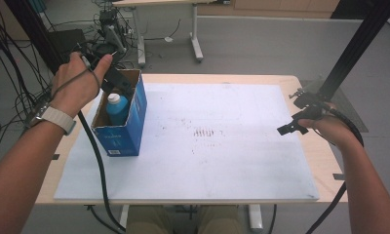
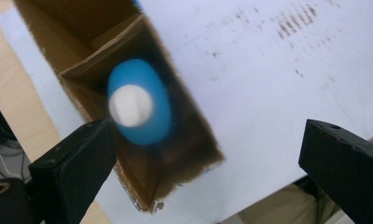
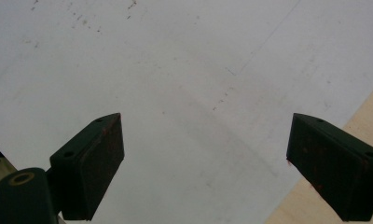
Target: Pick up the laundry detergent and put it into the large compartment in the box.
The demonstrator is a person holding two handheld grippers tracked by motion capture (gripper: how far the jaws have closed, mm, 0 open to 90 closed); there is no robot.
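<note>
My table (image 1: 324,161) is pale wood, and a white board (image 1: 222,156) lies flat over most of it, leaving a strip of wood bare along each side. A patch of small dark marks (image 1: 205,132) sits near the board's middle, with fainter specks scattered around it. Beyond the far edge I see grey floor, the white legs of another table (image 1: 197,46) and a tangle of black cables (image 1: 17,83) at the far left.

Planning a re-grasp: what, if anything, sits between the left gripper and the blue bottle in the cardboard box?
Nothing visible does. The left gripper hangs open above the blue white-capped plastic bottle, which stands in the open-topped cardboard box.
</note>
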